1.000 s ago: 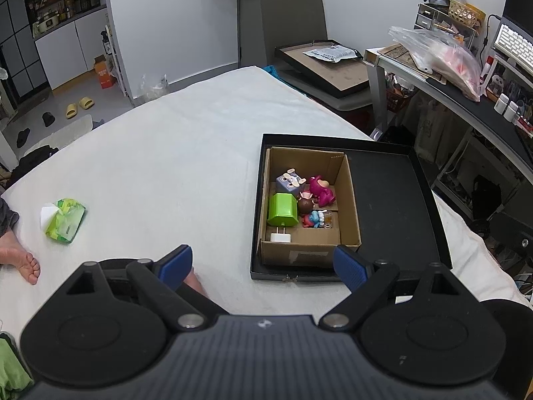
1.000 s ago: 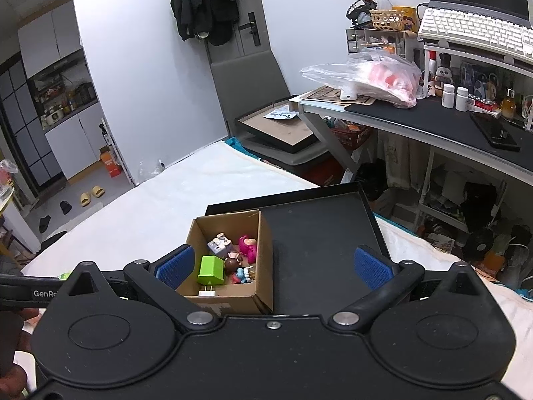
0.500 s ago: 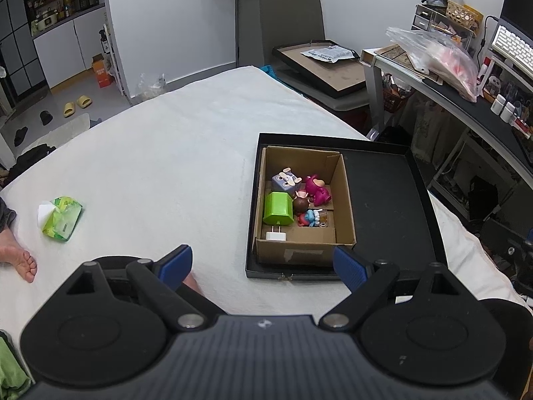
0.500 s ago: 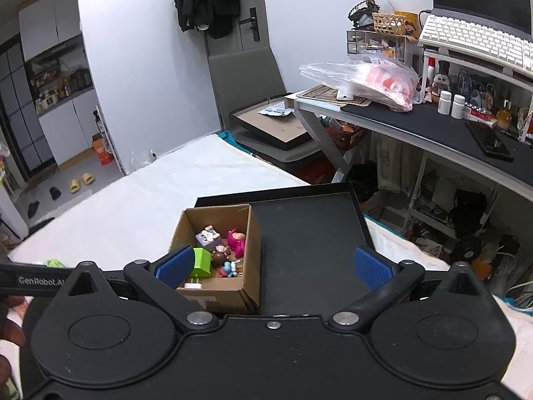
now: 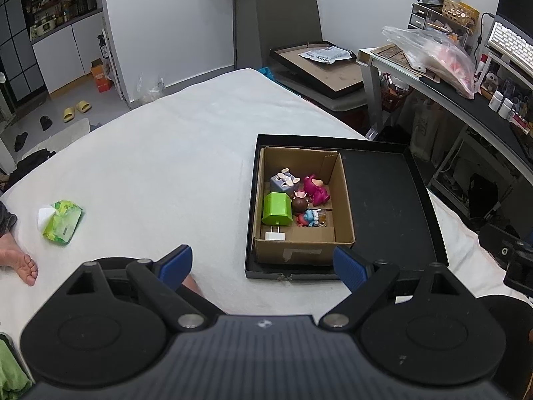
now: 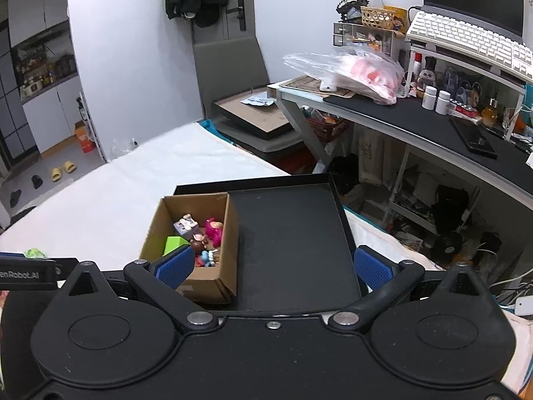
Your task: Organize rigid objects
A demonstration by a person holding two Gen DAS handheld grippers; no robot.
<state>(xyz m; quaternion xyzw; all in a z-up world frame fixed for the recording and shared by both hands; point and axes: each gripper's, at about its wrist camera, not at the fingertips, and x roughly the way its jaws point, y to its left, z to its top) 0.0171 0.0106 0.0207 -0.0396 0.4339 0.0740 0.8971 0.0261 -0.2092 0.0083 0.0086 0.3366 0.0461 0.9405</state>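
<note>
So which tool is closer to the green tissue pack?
Left. The left tool is just right of the green tissue pack; the right tool sits farther right, by the black tray.

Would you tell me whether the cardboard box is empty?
Not empty: the cardboard box holds a green block, a white plug and small figures.

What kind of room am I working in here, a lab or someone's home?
Most likely a small home bedroom or studio. You are working on a white-sheeted bed, beside a cluttered desk with a keyboard, and slippers lie on the floor near kitchen-style cabinets.
</note>
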